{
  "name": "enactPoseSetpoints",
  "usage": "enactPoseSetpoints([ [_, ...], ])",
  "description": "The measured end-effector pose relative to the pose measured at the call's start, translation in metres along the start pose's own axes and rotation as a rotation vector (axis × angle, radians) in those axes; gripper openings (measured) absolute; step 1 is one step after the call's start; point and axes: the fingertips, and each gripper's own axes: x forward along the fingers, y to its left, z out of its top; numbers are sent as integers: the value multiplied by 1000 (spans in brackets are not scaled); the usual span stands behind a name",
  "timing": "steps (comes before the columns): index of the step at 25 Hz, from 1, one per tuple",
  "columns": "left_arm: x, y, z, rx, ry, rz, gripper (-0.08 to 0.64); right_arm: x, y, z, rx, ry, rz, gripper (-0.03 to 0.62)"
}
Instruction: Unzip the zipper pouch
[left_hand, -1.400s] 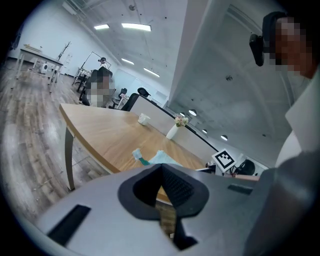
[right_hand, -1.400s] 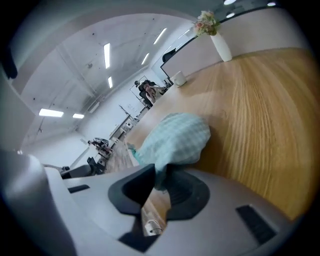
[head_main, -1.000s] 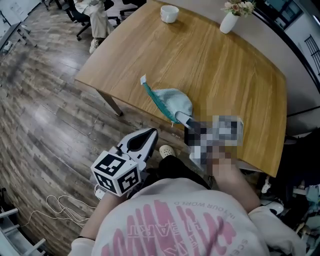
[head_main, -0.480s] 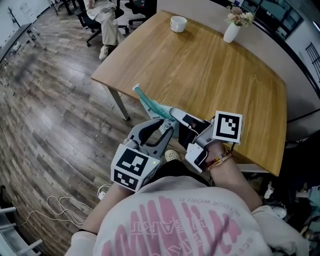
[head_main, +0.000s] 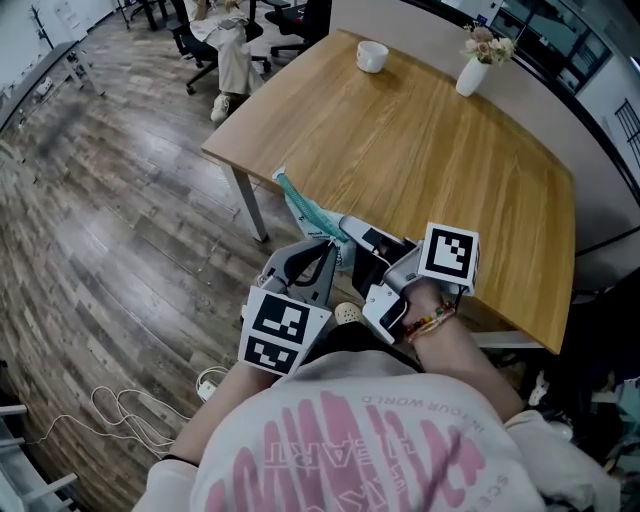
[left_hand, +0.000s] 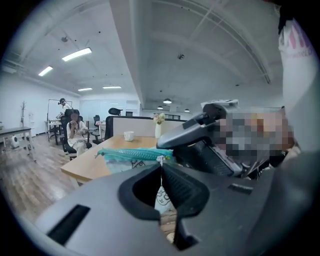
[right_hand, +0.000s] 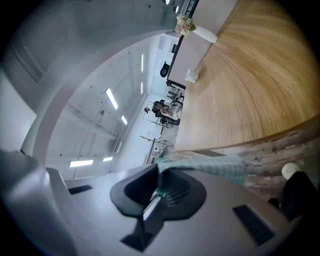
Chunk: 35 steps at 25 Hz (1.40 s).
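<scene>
**Both grippers engaged, held close before the torso**

Left gripper: jaws have just been closing and now meet tip to tip, with the thin zipper pull pinched between them. It points ahead and slightly down, marker cube nearest the body.

Right gripper: jaws nearly together, clamped on the edge of the pouch. It is angled across toward the left one, their tips just beside each other. The right hand grips it from behind.
</scene>
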Motion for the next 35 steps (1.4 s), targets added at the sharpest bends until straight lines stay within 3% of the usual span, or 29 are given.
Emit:
enactPoseSetpoints([
  [11, -13, -4, -11, -84, 27, -56, 3, 0, -10, -17, -106, 38, -61, 14],
  [19, -20, -5, -16, -148, 12, -80, 3, -5, -15, -27, -115, 38, -79, 11],
  [21, -20, -7, -16, -128, 19, -89, 3, -6, -18, -28, -120, 40, -89, 11],
  [26, -18, -18, -18, 17, 85, -118, 2, -12, -27, -30, -160, 57, -126, 9],
  [35, -20, -11, -18, -3, 109, -128, 2, -17, -32, -34, -169, 70, -131, 8],
])
